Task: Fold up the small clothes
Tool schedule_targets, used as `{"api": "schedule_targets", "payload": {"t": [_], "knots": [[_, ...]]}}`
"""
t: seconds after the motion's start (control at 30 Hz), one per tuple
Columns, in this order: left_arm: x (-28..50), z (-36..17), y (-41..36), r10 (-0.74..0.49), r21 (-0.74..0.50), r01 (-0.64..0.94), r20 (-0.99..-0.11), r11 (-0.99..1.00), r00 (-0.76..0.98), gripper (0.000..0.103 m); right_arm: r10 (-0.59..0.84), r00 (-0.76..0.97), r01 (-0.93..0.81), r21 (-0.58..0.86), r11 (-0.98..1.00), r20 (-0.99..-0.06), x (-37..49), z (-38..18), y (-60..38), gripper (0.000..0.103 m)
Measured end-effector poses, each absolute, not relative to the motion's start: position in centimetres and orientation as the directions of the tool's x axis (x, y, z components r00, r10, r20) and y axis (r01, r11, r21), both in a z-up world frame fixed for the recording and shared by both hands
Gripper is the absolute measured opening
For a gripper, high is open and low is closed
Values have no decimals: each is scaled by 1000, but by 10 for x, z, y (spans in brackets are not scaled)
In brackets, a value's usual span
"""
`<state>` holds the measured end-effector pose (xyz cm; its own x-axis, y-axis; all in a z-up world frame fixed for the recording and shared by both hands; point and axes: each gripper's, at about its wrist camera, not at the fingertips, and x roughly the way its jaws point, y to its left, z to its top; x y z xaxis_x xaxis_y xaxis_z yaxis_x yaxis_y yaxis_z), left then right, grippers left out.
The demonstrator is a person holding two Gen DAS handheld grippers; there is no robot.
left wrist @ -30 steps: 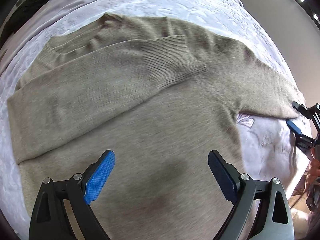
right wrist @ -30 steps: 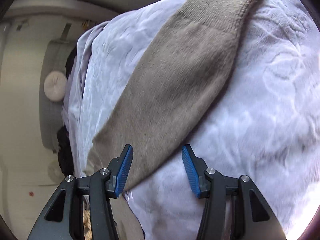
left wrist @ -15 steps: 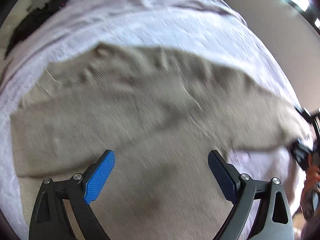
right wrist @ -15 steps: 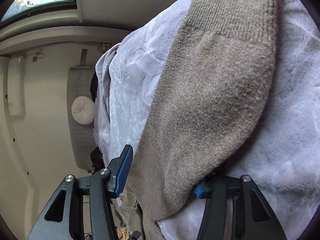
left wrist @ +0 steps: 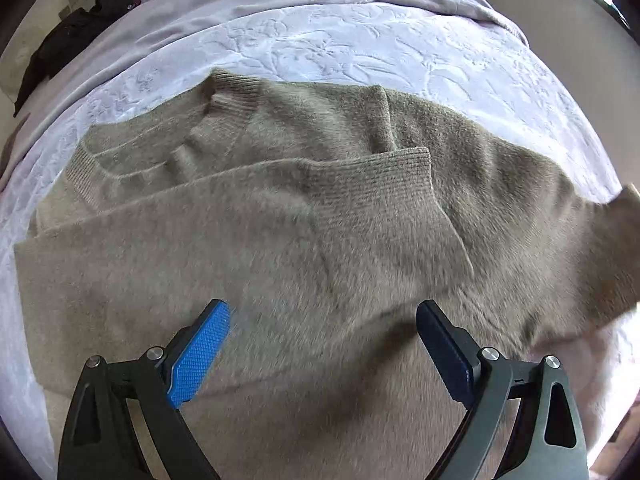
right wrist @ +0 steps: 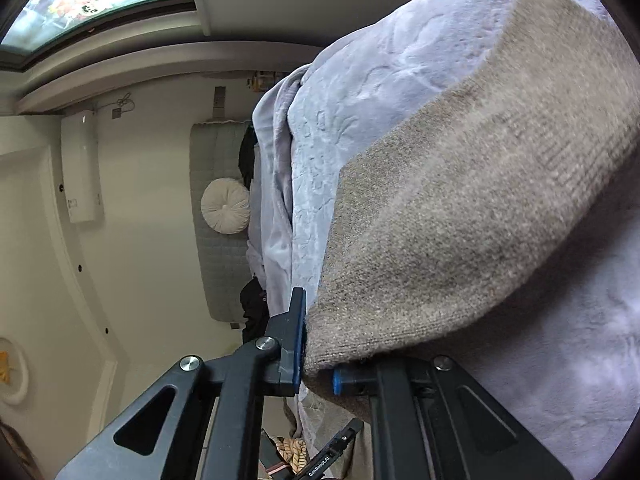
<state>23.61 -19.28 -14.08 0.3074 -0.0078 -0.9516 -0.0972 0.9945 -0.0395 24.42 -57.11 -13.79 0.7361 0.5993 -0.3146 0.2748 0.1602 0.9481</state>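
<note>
A beige knitted sweater (left wrist: 280,240) lies spread on a pale lilac bedspread (left wrist: 360,48). One sleeve is folded across its chest, ribbed cuff (left wrist: 384,192) near the middle. My left gripper (left wrist: 322,344) hovers open above the sweater's body, nothing between its blue pads. The other sleeve (left wrist: 600,248) is lifted at the right edge of the left wrist view. In the right wrist view my right gripper (right wrist: 316,356) is shut on that sleeve's cuff (right wrist: 440,248), the knit pinched between the pads and draped over the far finger.
The bedspread (right wrist: 340,128) drops off at the bed's edge beside the right gripper. Dark clothing (left wrist: 80,24) lies at the far left of the bed. A padded headboard with a round cushion (right wrist: 226,212) stands beyond, by a white wall.
The right gripper closed on the sleeve cuff and lifted it off the bedspread. The left gripper drifted over the sweater, staying open; the sweater's collar area wrinkled.
</note>
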Motion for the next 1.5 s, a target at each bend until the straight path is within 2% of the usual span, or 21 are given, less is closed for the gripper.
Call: {"api": "schedule_targets", "payload": {"t": [0.23, 0.4, 0.5, 0.57, 0.7, 0.8, 0.87, 0.93, 1.0, 1.07, 1.2, 1.23, 1.27, 1.3, 1.33, 1.4, 1.5], "knots": [[207, -119, -149, -19, -70, -133, -937, 989, 347, 95, 708, 657, 115, 963, 245, -259, 280, -87, -500, 11], [189, -106, -85, 11, -69, -197, -926, 978, 378, 95, 806, 513, -64, 923, 381, -297, 297, -52, -406, 11], [169, -105, -42, 31, -68, -244, -925, 967, 380, 95, 841, 396, -188, 863, 468, -370, 308, -40, -334, 12], [152, -105, -19, 49, -62, -276, -925, 959, 376, 95, 834, 304, -272, 797, 539, -460, 309, -44, -278, 12], [135, -118, 22, 69, -59, -344, -935, 937, 347, 95, 721, 145, -409, 623, 667, -677, 291, -84, -187, 12], [123, -131, 44, 73, -57, -381, -946, 923, 317, 95, 570, 55, -463, 485, 742, -820, 274, -133, -143, 17], [121, -144, 55, 66, -56, -401, -956, 914, 286, 95, 502, 16, -452, 442, 775, -865, 267, -160, -137, 28], [114, -151, 65, 59, -68, -417, -957, 906, 284, 95, 553, 5, -400, 505, 765, -833, 267, -164, -142, 52], [110, -151, 70, 48, -83, -417, -954, 905, 296, 95, 587, 5, -343, 550, 762, -810, 273, -161, -151, 63], [108, -151, 74, 42, -91, -416, -953, 905, 300, 95, 599, 41, -285, 565, 774, -800, 277, -158, -168, 64], [98, -144, 85, 25, -119, -419, -946, 900, 324, 95, 653, 167, -55, 654, 754, -739, 273, -149, -215, 64], [96, -142, 88, 26, -122, -420, -944, 899, 329, 95, 666, 198, 21, 682, 731, -719, 277, -152, -228, 62], [96, -139, 91, 26, -124, -422, -943, 898, 332, 95, 679, 219, 91, 707, 701, -701, 277, -155, -238, 57], [94, -137, 95, 25, -128, -425, -942, 896, 336, 95, 688, 233, 147, 724, 674, -688, 285, -163, -241, 26], [92, -134, 100, 26, -130, -430, -941, 893, 339, 95, 697, 237, 183, 736, 652, -677, 288, -167, -243, 7], [87, -131, 105, 27, -136, -437, -938, 889, 347, 95, 692, 247, 120, 730, 673, -678, 291, -157, -229, 7], [78, -125, 113, 31, -141, -442, -932, 886, 361, 95, 693, 220, -128, 684, 718, -687, 284, -125, -185, 7]]}}
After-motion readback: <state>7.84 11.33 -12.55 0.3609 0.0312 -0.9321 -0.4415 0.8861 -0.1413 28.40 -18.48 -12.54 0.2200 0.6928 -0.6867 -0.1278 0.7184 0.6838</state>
